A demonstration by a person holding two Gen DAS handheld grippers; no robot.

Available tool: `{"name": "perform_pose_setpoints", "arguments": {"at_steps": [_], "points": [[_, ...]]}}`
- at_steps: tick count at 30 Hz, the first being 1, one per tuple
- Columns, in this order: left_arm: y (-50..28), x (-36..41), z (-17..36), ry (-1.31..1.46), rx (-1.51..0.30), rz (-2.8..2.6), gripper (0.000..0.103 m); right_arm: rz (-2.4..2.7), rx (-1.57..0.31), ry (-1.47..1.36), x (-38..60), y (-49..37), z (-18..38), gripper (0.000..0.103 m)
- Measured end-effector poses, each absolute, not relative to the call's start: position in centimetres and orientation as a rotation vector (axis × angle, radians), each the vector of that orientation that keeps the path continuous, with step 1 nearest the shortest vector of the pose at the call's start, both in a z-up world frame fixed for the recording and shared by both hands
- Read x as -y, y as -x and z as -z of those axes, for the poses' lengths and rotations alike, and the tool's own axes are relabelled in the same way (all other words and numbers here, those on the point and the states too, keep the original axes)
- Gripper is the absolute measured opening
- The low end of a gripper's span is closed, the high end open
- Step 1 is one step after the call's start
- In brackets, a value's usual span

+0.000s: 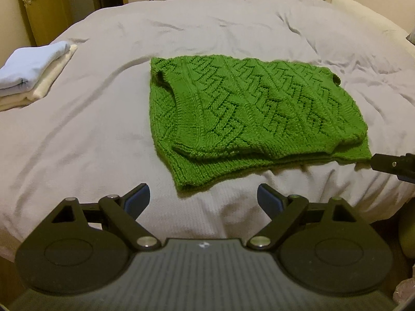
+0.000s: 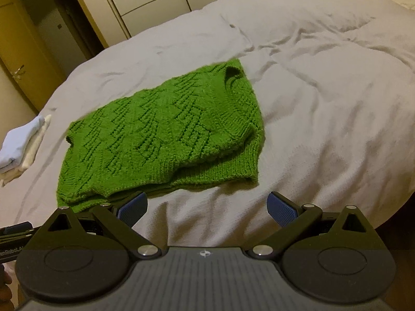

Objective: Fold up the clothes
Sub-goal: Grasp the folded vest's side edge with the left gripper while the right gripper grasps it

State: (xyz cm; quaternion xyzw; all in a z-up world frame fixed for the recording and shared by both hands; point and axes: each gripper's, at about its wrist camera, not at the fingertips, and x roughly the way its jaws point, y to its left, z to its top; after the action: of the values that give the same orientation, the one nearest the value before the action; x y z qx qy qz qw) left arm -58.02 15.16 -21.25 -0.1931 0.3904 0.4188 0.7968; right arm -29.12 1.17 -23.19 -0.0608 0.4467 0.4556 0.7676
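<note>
Two grippers hover over the near edge of the bed, both with jaws wide apart and empty. The green sweater lies partly folded near the middle of the bed toward its near edge, the upper layer doubled over a ribbed hem that sticks out below. The left gripper faces the hem's near corner; the right gripper is just short of the sweater's near edge. A folded stack sits at the bed's left edge. The loose knit is thick and stretchy: pinching only the top layer would likely drag the fold apart, and uneven lifts could skew the edges.
</note>
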Motion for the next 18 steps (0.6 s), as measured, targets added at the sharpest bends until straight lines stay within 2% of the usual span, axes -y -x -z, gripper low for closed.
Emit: {"name": "perform_pose_setpoints", "arguments": {"at_steps": [12,18], "points": [[57.0,-17.1,22.8,0.424,-0.866,-0.899,0.088,-0.956,-1.018,0.142,-2.3,27.1,25.4,0.101],[57.7,-19.0,22.4,0.419,-0.803,-0.894,0.086,-1.003,-0.947,-0.055,-1.0,24.5,25.3,0.099]]}}
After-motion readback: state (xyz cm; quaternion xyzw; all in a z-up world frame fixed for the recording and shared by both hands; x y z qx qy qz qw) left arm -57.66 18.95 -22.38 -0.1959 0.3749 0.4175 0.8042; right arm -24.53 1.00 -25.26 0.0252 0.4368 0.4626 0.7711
